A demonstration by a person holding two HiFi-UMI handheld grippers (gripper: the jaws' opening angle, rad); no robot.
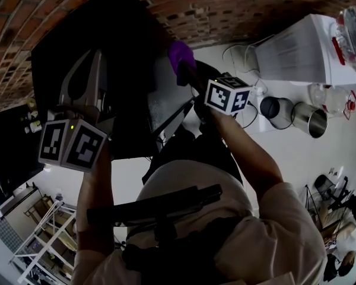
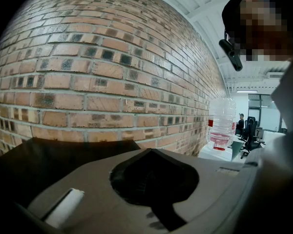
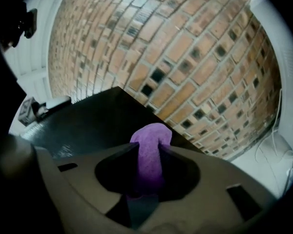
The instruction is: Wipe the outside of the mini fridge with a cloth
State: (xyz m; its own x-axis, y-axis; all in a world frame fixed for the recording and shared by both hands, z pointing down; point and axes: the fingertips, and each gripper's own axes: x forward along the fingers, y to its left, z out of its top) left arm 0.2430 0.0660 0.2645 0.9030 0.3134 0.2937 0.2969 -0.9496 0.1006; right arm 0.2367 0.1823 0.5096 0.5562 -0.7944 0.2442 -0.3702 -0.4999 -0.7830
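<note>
Mini fridge (image 1: 101, 46), black, stands against the brick wall (image 1: 225, 10) in the head view, with the right gripper (image 1: 184, 70) holding a purple cloth (image 1: 181, 53) by its upper corner; the left gripper view shows the left gripper (image 2: 154, 152) closed and empty; the right gripper view shows jaws clamped on the cloth; wiping looks barely begun, so next the cloth needs pressing onto a panel and sweeping across.

The floor (image 1: 320, 165) is brightly lit; the fridge (image 1: 107, 34) is rendered nearly black. Edges are bent and corners darkened.
</note>
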